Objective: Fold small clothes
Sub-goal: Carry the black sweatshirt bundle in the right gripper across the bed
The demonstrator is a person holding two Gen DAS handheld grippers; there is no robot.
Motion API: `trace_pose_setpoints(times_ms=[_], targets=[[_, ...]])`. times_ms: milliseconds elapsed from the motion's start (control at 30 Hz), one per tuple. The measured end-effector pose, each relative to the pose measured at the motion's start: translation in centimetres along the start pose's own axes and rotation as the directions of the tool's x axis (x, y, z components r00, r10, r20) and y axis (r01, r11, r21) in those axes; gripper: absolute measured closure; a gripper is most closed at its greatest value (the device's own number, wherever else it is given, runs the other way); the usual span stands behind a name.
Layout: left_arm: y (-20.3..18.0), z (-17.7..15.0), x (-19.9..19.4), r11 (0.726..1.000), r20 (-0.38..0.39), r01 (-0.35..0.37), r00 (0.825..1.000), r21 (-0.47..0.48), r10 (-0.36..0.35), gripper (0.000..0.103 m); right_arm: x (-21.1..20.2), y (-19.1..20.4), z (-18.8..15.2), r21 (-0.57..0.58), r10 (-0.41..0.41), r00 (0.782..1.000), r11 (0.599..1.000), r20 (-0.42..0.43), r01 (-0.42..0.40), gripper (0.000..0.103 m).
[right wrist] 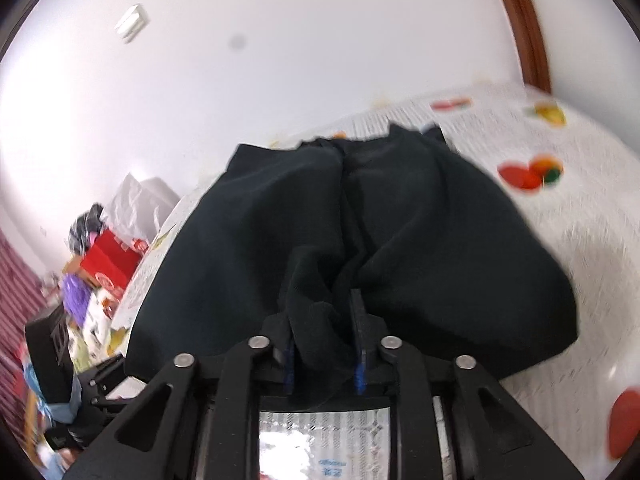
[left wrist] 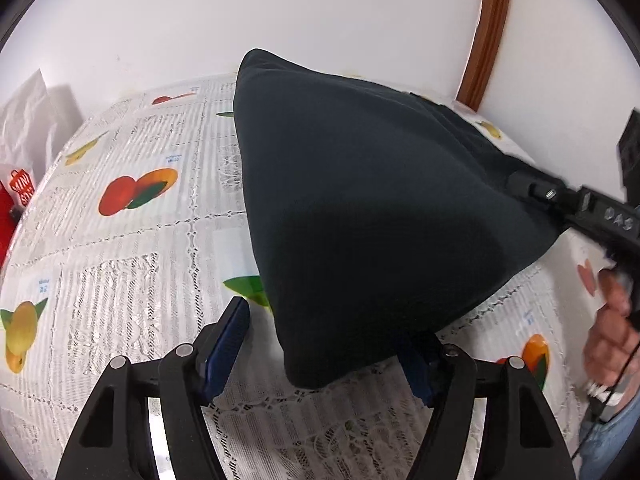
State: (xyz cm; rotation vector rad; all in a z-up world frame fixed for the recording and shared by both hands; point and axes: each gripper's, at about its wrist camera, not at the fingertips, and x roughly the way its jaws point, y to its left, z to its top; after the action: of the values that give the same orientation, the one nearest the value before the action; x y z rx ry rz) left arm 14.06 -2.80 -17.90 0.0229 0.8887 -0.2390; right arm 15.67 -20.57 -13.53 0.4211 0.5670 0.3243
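The dark garment (left wrist: 360, 208) lies on the table (left wrist: 132, 248), partly raised: one edge is lifted off the fruit-printed tablecloth (left wrist: 120, 280) and the cloth slopes up like a tent toward the right side of the left wrist view. Its far edge rests flat near the wall (left wrist: 200, 20).

Right gripper (right wrist: 322, 344): jaws nearly closed, with a bunched fold of the garment's near edge pinched between the blue pads. In the left wrist view the same gripper reaches in from the right, gripping the cloth's corner, with the person's hand (left wrist: 612, 320) below it.

Left gripper (left wrist: 328, 344): jaws standing wide apart. The lower corner of the garment hangs between them, draped over the right-hand finger, but the left pad is clear of the cloth. No grip is made on this side.

Surroundings: a red bag (left wrist: 16, 196) and white paper (left wrist: 28, 120) at the table's far left; a wooden door frame (left wrist: 488, 32) beyond.

Assessment: a fold is under way, with one side held and the other free. The next move appears to require either the left jaws closing on the hanging corner so both sides travel together, or the right gripper carrying its edge across alone and laying it flat. In either case the edges need lining up, as the cloth currently sags unevenly.
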Motion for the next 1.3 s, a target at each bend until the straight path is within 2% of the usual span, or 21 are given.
trace_pose_setpoints(times_ms=[100, 167, 300, 400, 467, 533, 567, 667, 767, 833, 867, 933, 967, 1000, 1033, 1100, 1167, 1233, 1300], targets=[[-0.2, 0.2, 0.1, 1.0, -0.006, -0.012, 1.0, 0.006, 0.012, 0.034, -1.7, -0.3, 1.0, -0.049, 0.005, 0.998, 0.999, 0.062, -0.002, 0.091], [-0.1, 0.4, 0.4, 1.0, -0.009, -0.015, 1.0, 0.01, 0.015, 0.034, -3.6, -1.5, 2.0, -0.038, 0.018, 0.993, 0.999, 0.116, -0.014, 0.091], [-0.3, 0.6, 0.6, 1.0, -0.01, -0.012, 1.0, 0.023, 0.013, 0.031, -6.9, -5.0, 2.4, 0.013, -0.035, 0.97, 0.999, 0.24, 0.033, 0.091], [-0.7, 0.5, 0.6, 0.999, -0.005, -0.029, 1.0, 0.04, 0.029, 0.03, -5.6, -8.3, 2.0, 0.099, -0.055, 0.984, 0.994, 0.167, 0.038, 0.092], [-0.9, 0.5, 0.5, 0.998, 0.004, -0.032, 0.999, 0.046, 0.032, 0.031, -4.3, -9.0, 1.2, 0.102, -0.075, 0.991, 0.993, 0.112, 0.064, 0.092], [-1.2, 0.7, 0.2, 0.999, 0.02, -0.009, 1.0, 0.045, 0.008, 0.033, -3.9, -8.8, 0.6, 0.076, -0.103, 0.99, 0.992, 0.095, 0.096, 0.089], [-1.4, 0.7, 0.1, 0.999, 0.025, 0.001, 1.0, 0.046, -0.002, 0.033, -4.0, -8.6, 0.5, 0.074, -0.106, 0.99, 0.992, 0.097, 0.099, 0.084], [-2.4, 1.1, 0.6, 0.998, 0.018, 0.0, 1.0, 0.058, -0.001, 0.034, -3.6, -8.8, 0.9, 0.108, -0.088, 0.993, 0.991, 0.081, 0.079, 0.077], [-2.7, 1.5, 1.7, 0.999, -0.007, -0.016, 1.0, 0.048, 0.016, 0.032, -2.7, -8.6, 1.3, 0.111, -0.108, 0.993, 0.989, 0.049, 0.102, 0.077], [-2.6, 1.7, 1.9, 0.999, -0.013, -0.017, 1.0, 0.037, 0.018, 0.031, -2.3, -8.1, 1.5, 0.075, -0.13, 0.991, 0.989, 0.033, 0.127, 0.084], [-2.5, 1.7, 2.1, 0.999, -0.013, -0.021, 1.0, 0.034, 0.021, 0.03, -2.4, -7.8, 1.7, 0.052, -0.127, 0.991, 0.991, 0.039, 0.125, 0.092], [-2.5, 1.8, 2.2, 0.999, -0.01, -0.033, 0.999, 0.038, 0.033, 0.03, -3.9, -7.7, 1.9, 0.029, -0.103, 0.987, 0.995, 0.12, 0.1, 0.094], [-2.5, 1.8, 2.2, 0.999, -0.009, -0.038, 0.999, 0.038, 0.038, 0.03, -5.4, -8.3, 1.8, 0.05, -0.038, 0.981, 0.998, 0.193, 0.029, 0.094], [-2.4, 1.8, 2.3, 0.999, -0.009, -0.04, 0.999, 0.035, 0.04, 0.03, -6.3, -8.9, 1.7, 0.078, 0.003, 0.973, 0.997, 0.23, -0.021, 0.094], [-2.4, 1.8, 2.3, 0.999, -0.008, -0.039, 0.999, 0.033, 0.039, 0.03, -6.4, -9.6, 1.4, 0.116, 0.003, 0.973, 0.993, 0.232, -0.03, 0.094], [-2.2, 1.4, 2.2, 0.999, -0.008, -0.041, 0.999, 0.032, 0.041, 0.03, -5.5, -10.1, 0.9, 0.126, -0.043, 0.981, 0.992, 0.188, 0.019, 0.094], [-2.2, 1.4, 2.2, 0.999, -0.011, -0.043, 0.999, 0.032, 0.043, 0.03, -3.8, -10.5, 0.1, 0.126, -0.09, 0.991, 0.989, 0.103, 0.077, 0.093], [-2.2, 1.4, 2.1, 0.999, -0.014, -0.039, 0.999, 0.036, 0.04, 0.03, -3.8, -10.8, -0.3, 0.124, -0.121, 0.99, 0.986, 0.077, 0.111, 0.089], [-2.1, 1.2, 1.6, 0.998, -0.025, -0.033, 0.999, 0.047, 0.034, 0.03, -4.7, -10.8, -0.2, 0.112, -0.157, 0.985, 0.983, 0.074, 0.148, 0.077]])
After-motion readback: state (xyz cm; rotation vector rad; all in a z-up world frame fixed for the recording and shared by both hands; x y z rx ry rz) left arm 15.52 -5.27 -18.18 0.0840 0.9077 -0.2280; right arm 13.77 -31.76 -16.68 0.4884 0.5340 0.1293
